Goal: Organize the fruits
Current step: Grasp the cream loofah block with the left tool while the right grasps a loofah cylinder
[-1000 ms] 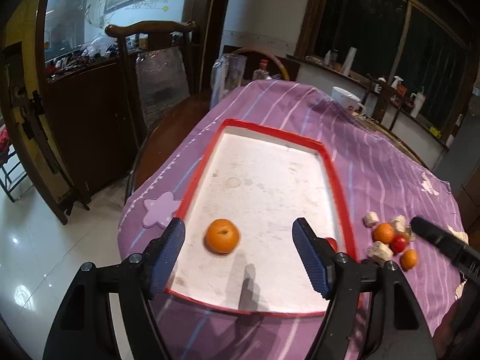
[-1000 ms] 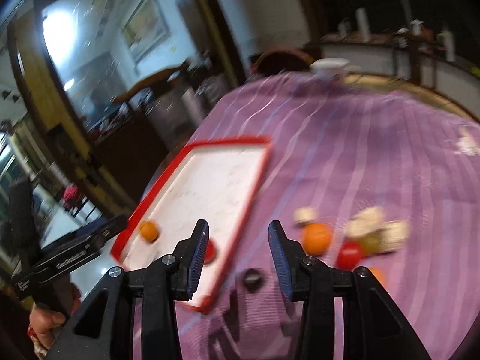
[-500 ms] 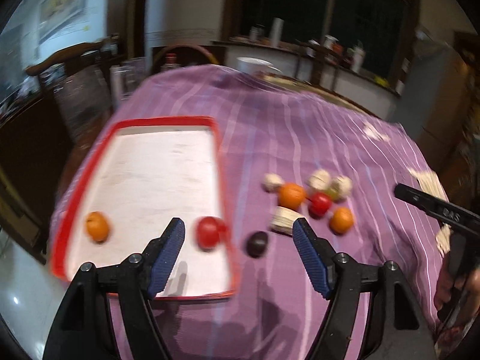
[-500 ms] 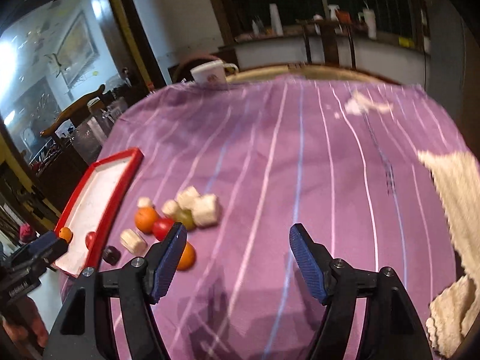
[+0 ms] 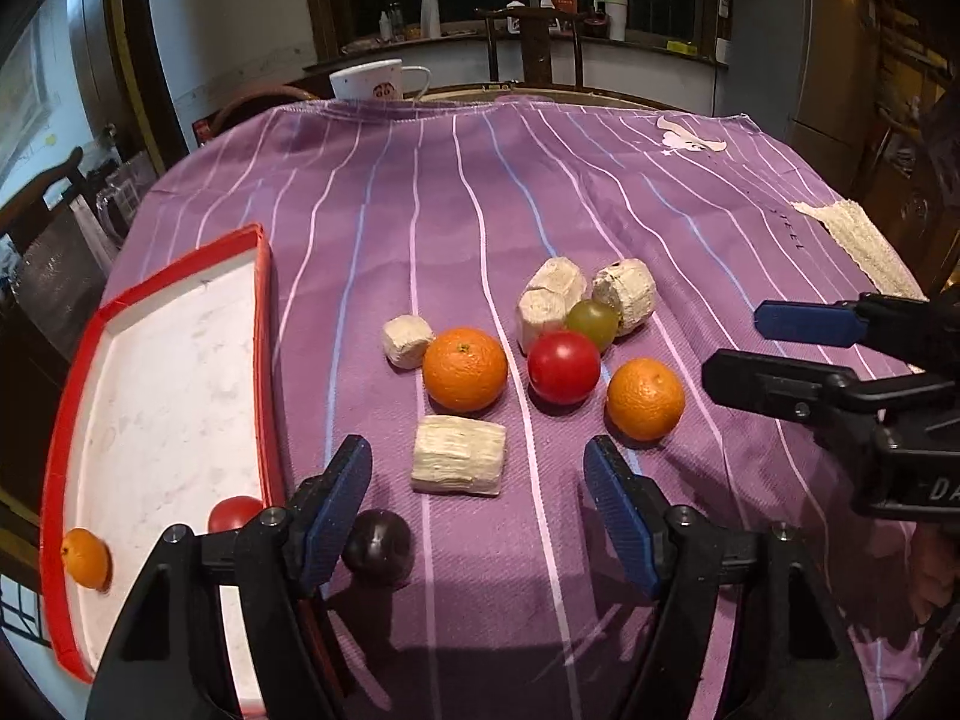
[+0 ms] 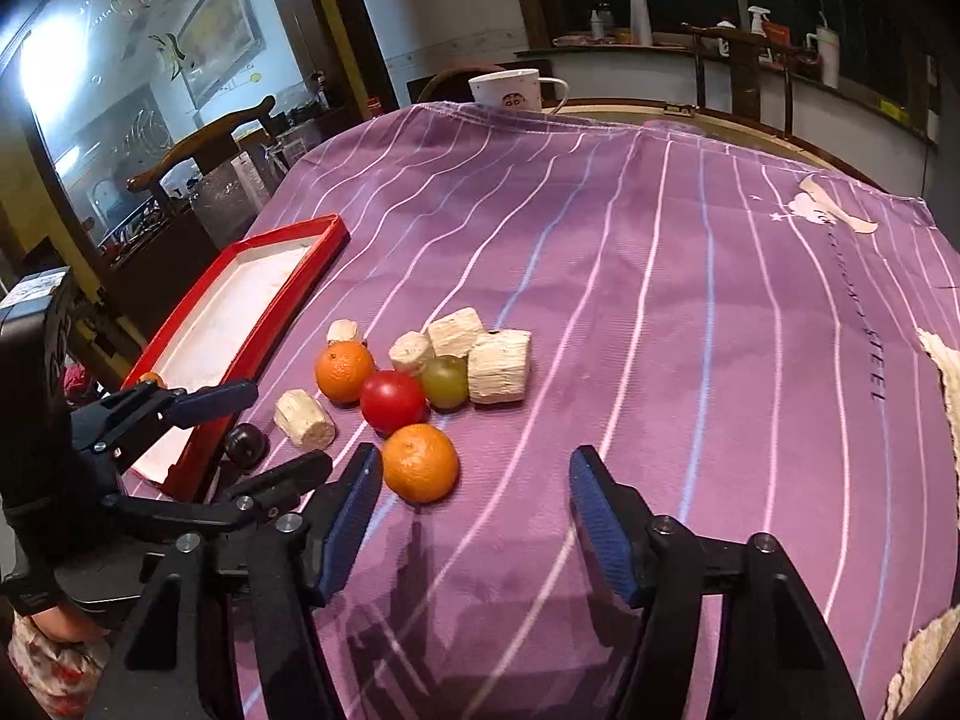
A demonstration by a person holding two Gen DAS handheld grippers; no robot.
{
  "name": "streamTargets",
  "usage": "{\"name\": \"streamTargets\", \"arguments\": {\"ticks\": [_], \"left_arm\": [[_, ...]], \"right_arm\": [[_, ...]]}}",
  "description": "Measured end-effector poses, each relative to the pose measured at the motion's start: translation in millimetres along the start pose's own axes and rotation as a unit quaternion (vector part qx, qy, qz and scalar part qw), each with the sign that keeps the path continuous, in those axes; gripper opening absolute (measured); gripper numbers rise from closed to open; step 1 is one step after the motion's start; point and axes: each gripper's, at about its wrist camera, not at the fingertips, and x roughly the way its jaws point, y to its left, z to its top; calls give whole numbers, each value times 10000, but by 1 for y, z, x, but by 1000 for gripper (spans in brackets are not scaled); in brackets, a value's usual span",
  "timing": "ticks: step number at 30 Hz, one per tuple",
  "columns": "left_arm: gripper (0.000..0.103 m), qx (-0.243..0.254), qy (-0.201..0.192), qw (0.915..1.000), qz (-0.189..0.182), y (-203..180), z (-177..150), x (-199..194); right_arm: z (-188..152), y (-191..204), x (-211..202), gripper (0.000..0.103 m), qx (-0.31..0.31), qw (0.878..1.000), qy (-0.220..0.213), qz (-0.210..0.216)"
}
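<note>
On the purple striped cloth lie two oranges [image 5: 465,369] [image 5: 645,399], a red tomato [image 5: 564,367], a green grape [image 5: 593,321], a dark plum [image 5: 378,546] and several white blocks [image 5: 459,463]. The red-rimmed white tray [image 5: 264,360] on the left holds an orange [image 5: 87,558] and a tomato [image 5: 234,513]. My left gripper [image 5: 477,510] hangs over a white block, its jaws closing slightly, with the plum beside its left finger and nothing pressed. My right gripper [image 6: 477,516] is closing on nothing. The nearest orange [image 6: 420,462] lies just ahead of its left finger.
A white mug [image 5: 375,81] stands at the table's far edge. A cream towel [image 5: 858,240] lies at the right edge. Wooden chairs and a sideboard stand beyond the table on the left. The windowsill behind carries bottles and cups.
The left gripper has swung right from over the tray to the fruit pile. The right gripper's jaws stand wider than a second ago, and it has left the tray's edge for the pile.
</note>
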Motion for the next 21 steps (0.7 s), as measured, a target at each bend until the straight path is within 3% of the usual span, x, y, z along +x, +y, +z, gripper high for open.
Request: {"name": "streamTargets", "arguments": {"ticks": [2, 7, 13, 21], "left_arm": [[66, -85, 47, 9999, -64, 4, 1, 4], [36, -196, 240, 9994, -180, 11, 1, 16], [35, -369, 252, 9984, -335, 17, 1, 18], [34, -290, 176, 9992, -220, 14, 0, 19]], "right_arm": [[2, 0, 3, 63, -5, 10000, 5, -47], [14, 1, 17, 61, 33, 9996, 23, -274], [27, -7, 34, 55, 263, 9990, 32, -349], [34, -24, 52, 33, 888, 9958, 106, 212]]}}
